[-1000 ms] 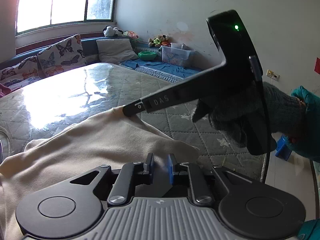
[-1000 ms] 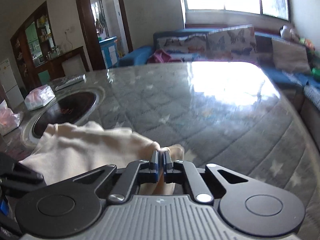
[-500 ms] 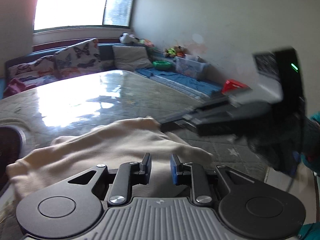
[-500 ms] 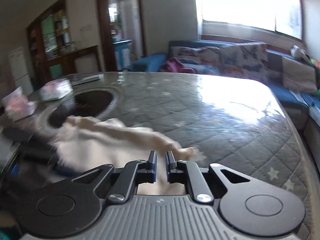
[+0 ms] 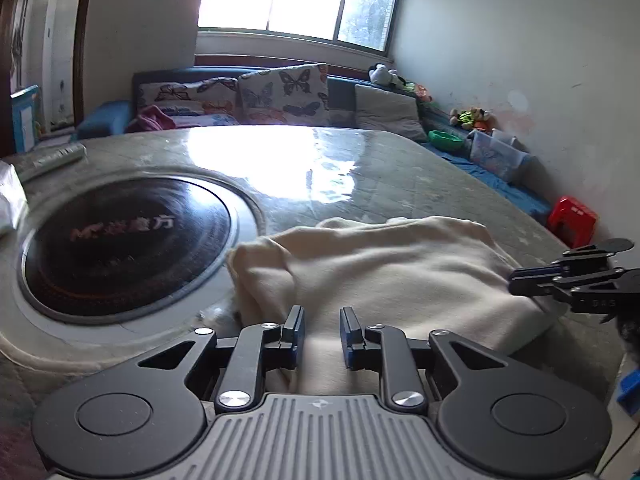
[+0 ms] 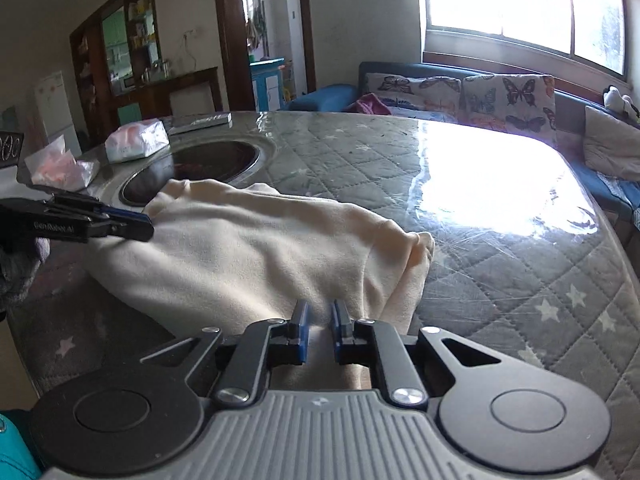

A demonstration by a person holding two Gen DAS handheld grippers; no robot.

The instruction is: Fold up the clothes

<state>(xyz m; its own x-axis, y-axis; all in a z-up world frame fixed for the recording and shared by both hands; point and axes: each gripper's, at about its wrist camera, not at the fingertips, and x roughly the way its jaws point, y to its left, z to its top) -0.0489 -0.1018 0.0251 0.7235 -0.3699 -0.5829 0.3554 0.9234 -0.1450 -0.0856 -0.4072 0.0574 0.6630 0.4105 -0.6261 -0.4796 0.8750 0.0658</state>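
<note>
A cream garment (image 5: 384,276) lies folded in a loose bundle on the quilted table near its front edge; it also shows in the right wrist view (image 6: 256,256). My left gripper (image 5: 322,334) is open just above the garment's near edge, holding nothing. My right gripper (image 6: 319,330) is open with a narrow gap, over the garment's near right part, and grips nothing. The right gripper (image 5: 532,282) shows in the left wrist view at the garment's right side. The left gripper (image 6: 132,226) shows in the right wrist view at the garment's left side.
A round black cooktop (image 5: 124,240) is set in the table (image 6: 460,208) left of the garment. Plastic bags (image 6: 136,140) and a flat box (image 6: 204,120) lie at the far left. A sofa with butterfly cushions (image 5: 280,92) stands beyond. A red stool (image 5: 572,220) is on the floor.
Both grippers let go of the garment and opened. Both pulled back toward the table's front edge, and the garment dropped flat onto the table.
</note>
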